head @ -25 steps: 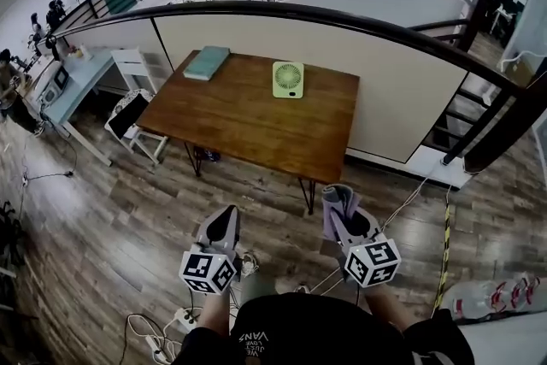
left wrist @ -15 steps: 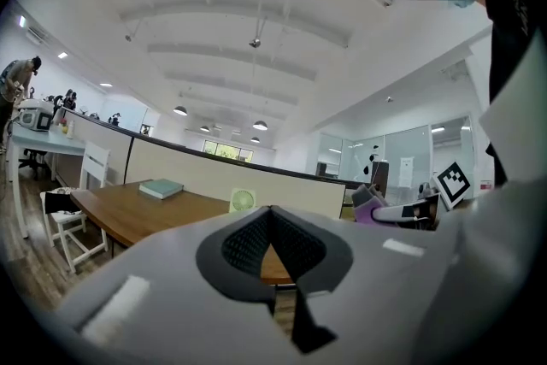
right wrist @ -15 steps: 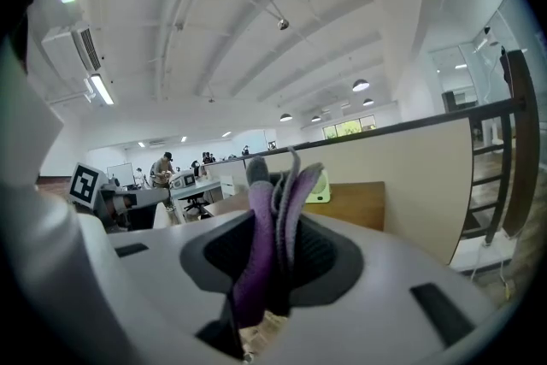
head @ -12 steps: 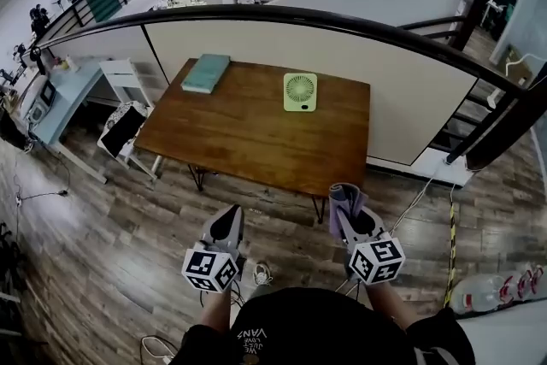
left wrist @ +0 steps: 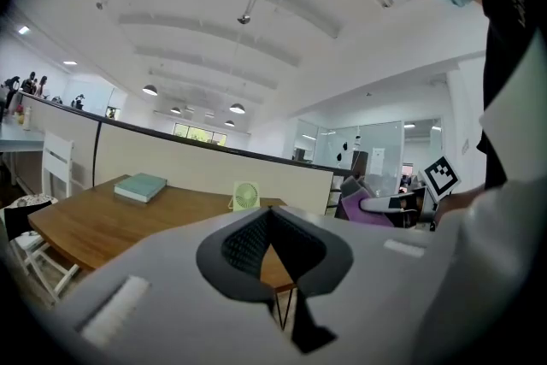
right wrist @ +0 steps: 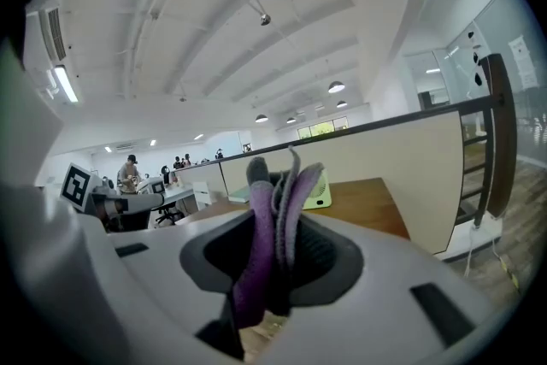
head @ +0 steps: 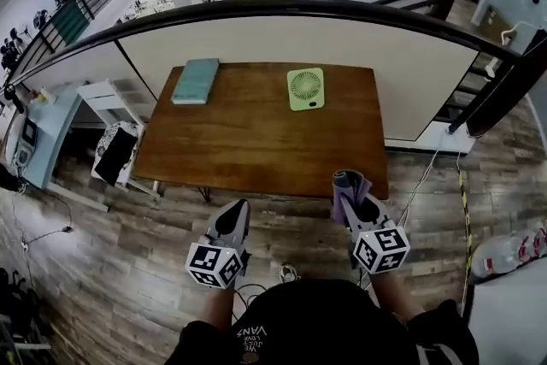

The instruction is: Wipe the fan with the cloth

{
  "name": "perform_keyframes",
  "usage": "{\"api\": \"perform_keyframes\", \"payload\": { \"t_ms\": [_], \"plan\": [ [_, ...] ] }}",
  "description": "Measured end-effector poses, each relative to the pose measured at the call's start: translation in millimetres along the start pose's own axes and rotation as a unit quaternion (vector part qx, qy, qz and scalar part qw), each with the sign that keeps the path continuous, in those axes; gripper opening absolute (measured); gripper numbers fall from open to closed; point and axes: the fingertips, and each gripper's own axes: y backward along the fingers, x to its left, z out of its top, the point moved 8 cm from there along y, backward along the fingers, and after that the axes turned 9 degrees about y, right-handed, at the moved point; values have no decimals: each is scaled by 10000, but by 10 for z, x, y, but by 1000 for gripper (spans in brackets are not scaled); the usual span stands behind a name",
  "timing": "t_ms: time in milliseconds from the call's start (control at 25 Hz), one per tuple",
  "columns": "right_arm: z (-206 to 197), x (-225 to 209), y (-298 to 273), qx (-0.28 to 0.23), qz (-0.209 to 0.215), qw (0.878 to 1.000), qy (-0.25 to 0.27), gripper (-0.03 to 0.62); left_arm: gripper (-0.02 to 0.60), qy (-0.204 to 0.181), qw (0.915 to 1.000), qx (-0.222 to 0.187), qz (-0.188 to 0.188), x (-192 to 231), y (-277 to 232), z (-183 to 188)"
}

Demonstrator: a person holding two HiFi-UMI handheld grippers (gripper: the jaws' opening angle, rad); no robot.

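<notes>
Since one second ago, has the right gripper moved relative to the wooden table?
Yes. The right gripper, shut on the purple cloth, has come forward toward the wooden table; the cloth's tip now overlaps its near edge.

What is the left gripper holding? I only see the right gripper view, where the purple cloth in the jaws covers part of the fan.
Observer: Nothing; the left gripper is shut and empty.
Operator: Is the cloth touching the fan?
Observer: No. From the head view the cloth is at the table's near edge, the fan by the far edge.
Operator: Anything else on the table?
Observer: A teal book lies at the far left corner.
</notes>
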Motion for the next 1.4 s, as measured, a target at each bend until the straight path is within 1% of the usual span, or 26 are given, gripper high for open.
{"api": "perform_keyframes", "payload": {
  "t_ms": [120, 280, 440, 720, 880, 1240, 1400],
  "plan": [
    [38, 67, -145, 12, -150, 9999, 13, 117, 11, -58, 9998, 76, -189, 188, -123, 57],
    [64, 109, -290, 152, -275, 9995, 14, 117, 11, 90, 9995, 130, -290, 372, -278, 64],
    [52, 41, -447, 262, -323, 9991, -15, 117, 11, 152, 9991, 238, -325, 477, -435, 32],
    [122, -173, -938, 353, -179, 9992, -20, 117, 11, 155, 9993, 293, -170, 724, -770, 138],
    [150, -348, -1222, 415, -60, 9991, 6, 117, 11, 121, 9992, 363, -126, 829, -1067, 179],
    [221, -792, -1802, 543, 163, 9984, 34, 117, 11, 96, 9984, 523, -175, 954, -1834, 181],
    [245, -949, -2046, 549, 293, 9981, 38, 117, 11, 21, 9975, 676, -186, 1002, -2114, 167]
  ]
}}
